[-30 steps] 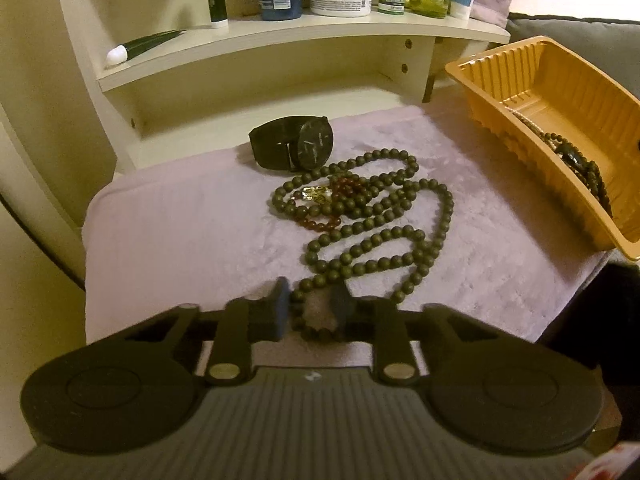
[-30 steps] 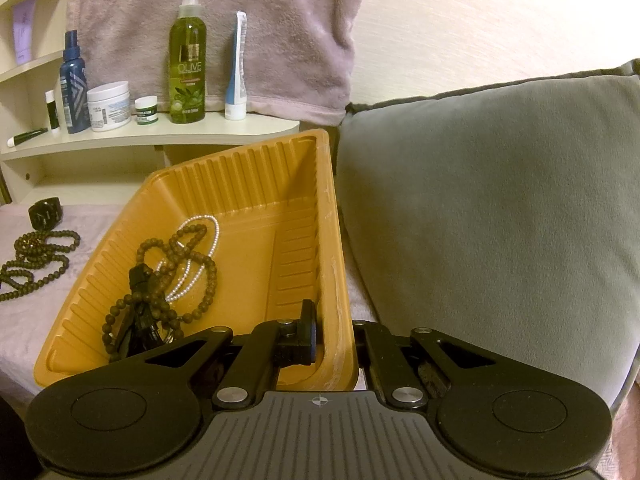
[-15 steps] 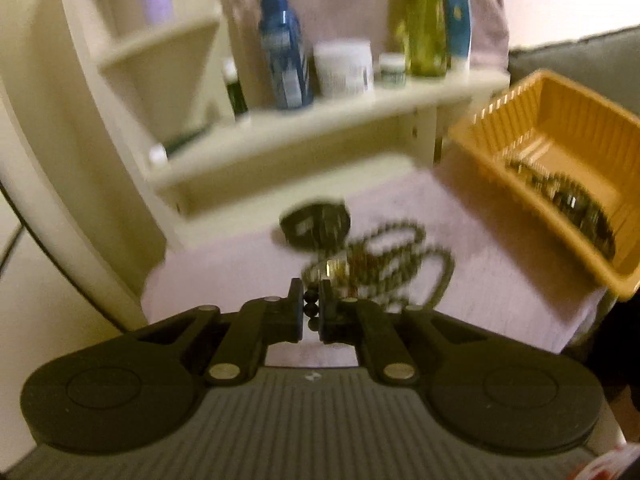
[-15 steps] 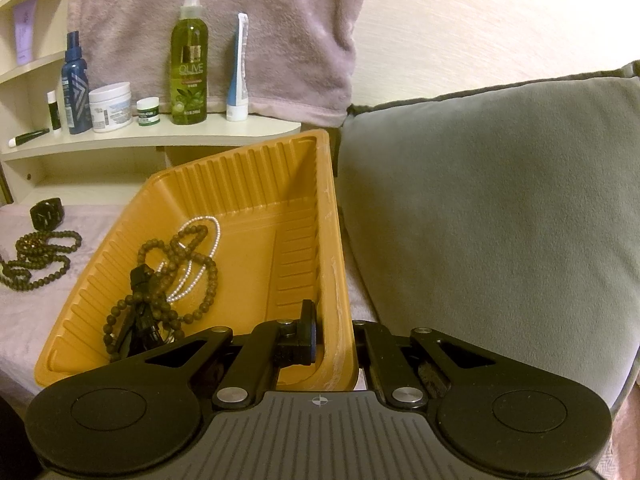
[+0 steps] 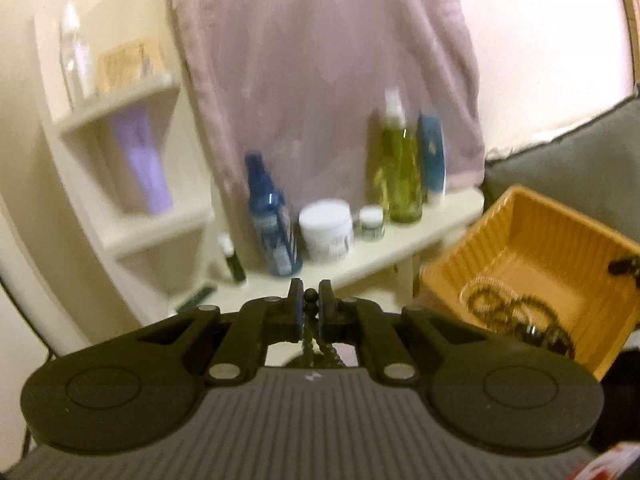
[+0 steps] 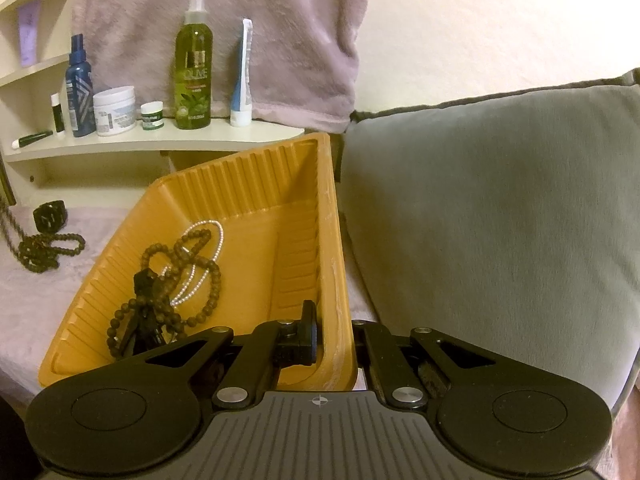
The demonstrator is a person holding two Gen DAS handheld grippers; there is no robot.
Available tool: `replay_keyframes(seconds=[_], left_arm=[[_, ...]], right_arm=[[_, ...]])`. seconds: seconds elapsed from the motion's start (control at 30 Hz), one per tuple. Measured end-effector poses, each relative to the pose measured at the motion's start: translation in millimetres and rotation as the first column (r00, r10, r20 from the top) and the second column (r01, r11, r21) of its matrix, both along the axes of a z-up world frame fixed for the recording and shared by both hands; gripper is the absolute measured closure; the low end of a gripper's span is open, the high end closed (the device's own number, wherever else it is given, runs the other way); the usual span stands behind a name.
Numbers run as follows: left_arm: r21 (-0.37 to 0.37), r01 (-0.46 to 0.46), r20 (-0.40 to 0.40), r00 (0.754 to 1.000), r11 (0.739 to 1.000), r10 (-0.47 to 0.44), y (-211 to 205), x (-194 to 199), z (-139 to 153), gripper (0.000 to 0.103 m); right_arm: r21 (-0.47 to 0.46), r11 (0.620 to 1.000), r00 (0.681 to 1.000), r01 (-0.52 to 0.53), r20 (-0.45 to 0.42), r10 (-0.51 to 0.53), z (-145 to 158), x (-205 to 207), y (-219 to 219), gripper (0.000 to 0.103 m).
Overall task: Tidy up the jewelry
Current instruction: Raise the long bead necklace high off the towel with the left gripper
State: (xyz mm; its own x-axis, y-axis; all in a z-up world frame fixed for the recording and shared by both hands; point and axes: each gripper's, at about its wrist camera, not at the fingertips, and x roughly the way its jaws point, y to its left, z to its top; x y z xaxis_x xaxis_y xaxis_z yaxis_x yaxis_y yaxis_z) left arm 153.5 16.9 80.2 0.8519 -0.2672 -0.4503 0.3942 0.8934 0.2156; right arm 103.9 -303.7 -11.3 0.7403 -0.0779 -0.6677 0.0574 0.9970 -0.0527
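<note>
My left gripper (image 5: 310,300) is shut on a long dark bead necklace (image 5: 310,295), lifted high; its strand hangs down behind the gripper body. In the right wrist view the strand rises off the cloth at the far left and the rest of the necklace (image 6: 44,246) lies piled there beside a black watch (image 6: 50,216). My right gripper (image 6: 334,332) is shut on the near wall of the orange tray (image 6: 304,184), which is tilted. In the tray lie a brown bead necklace (image 6: 200,276), a pearl strand (image 6: 208,256) and a dark piece (image 6: 144,308). The tray also shows in the left wrist view (image 5: 532,240).
A cream corner shelf (image 6: 160,140) holds a blue spray bottle (image 6: 80,88), white jars (image 6: 114,110), an olive bottle (image 6: 194,68) and a tube (image 6: 242,76). A mauve towel (image 6: 240,20) hangs behind. A grey cushion (image 6: 480,208) sits right of the tray.
My left gripper closed on the bead necklace and rose with it, pulling the strand off the cloth. My right gripper stayed shut on the tray wall.
</note>
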Motion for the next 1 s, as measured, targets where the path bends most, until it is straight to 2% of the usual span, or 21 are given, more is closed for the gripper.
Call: replay_keyframes(seconds=[0.43, 0.7, 1.0], left_arm=[[-0.023, 0.078, 0.148, 0.986, 0.997, -0.073, -27.4, 0.9, 73.7, 0.097], [-0.012, 0.131, 0.239, 0.963, 0.991, -0.124, -48.3, 1.8, 115.1, 0.097], [-0.005, 0.218, 0.299, 0.931, 0.976, -0.207, -79.3, 0.4, 148.5, 0.097]], right_arm=[[0.002, 1.000, 1.000, -0.004, 0.006, 0.004, 1.9, -1.7, 0.6, 0.099], [0.002, 1.000, 1.000, -0.004, 0.007, 0.004, 2.5, -1.9, 0.9, 0.099], [0.000, 1.000, 1.000, -0.004, 0.010, 0.004, 3.8, -1.6, 1.8, 0.099]])
